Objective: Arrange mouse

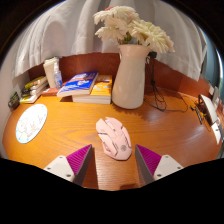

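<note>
The gripper (113, 160) is spread wide and holds nothing, with the mouse (114, 137) lying on the table (70, 125) just ahead between the fingers, at six o'clock from the vase (129, 78), so grasping and arranging seemingly remain undone.

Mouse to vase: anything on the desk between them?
Nothing: in the gripper view, only bare wooden desk lies between the mouse and the white vase. The gripper has its jaws open, the mouse's near end between them.
</note>
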Tool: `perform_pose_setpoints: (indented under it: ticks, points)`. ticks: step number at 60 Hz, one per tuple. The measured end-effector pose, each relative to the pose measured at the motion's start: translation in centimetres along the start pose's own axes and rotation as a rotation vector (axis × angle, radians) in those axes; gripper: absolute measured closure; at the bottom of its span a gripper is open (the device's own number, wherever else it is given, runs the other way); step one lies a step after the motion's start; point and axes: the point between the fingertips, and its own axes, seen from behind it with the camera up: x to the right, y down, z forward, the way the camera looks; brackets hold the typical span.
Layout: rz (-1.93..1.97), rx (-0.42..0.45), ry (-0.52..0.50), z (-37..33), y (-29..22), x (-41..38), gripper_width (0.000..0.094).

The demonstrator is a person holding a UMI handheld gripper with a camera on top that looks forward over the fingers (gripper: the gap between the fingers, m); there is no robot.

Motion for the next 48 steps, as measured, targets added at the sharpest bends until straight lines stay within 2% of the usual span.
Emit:
perform_pose_setpoints:
  ticks: [11,25,30,35,48]
  points:
    - [0.001,-0.021,0.0,3.5,-3.2,1.3,0.0078]
    - [0.074,-0.055,-0.006,5.5,-4.4,2.2,0.0102]
    - [0.104,-0.061,0.0,5.6,-4.4,2.4,0.0195]
    - [0.107,-0.053,0.013,5.8,-4.6,2.6,0.0397]
    - [0.128,-0.073,0.043,5.8,-4.5,2.7,0.0528]
